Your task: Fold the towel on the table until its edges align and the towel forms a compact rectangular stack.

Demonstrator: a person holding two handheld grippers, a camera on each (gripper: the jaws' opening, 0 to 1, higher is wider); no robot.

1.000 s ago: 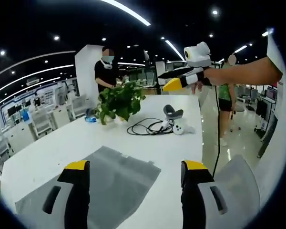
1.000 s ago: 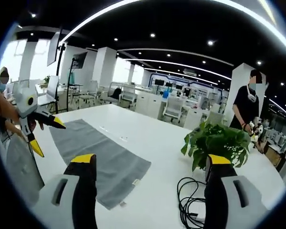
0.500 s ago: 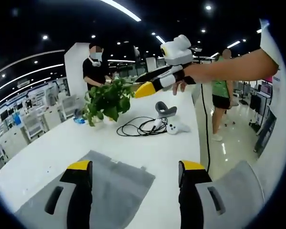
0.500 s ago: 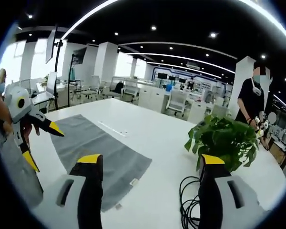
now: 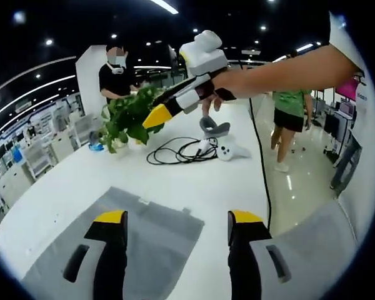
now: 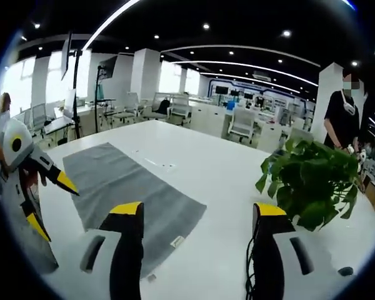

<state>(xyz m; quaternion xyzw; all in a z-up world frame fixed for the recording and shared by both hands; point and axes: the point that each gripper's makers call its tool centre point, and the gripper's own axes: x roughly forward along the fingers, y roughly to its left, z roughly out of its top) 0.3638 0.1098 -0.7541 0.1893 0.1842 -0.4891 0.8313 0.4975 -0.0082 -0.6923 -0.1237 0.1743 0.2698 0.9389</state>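
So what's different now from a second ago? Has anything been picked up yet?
Nothing picked up. The right gripper, seen from the left gripper view, has swung across and lower, toward the plant. The left gripper hangs open at the towel's near end, much as before. The towel stays flat and unfolded on the table; plant and cables haven't moved.

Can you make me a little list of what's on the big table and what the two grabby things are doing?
table: long white table
towel: flat grey cloth towel, spread open, unfolded
plant: leafy green potted plant, on the table beyond the towel
cable: coiled black cable beside a white handheld controller
left gripper: open, above the towel's end, holding nothing
right gripper: open, in the air, holding nothing
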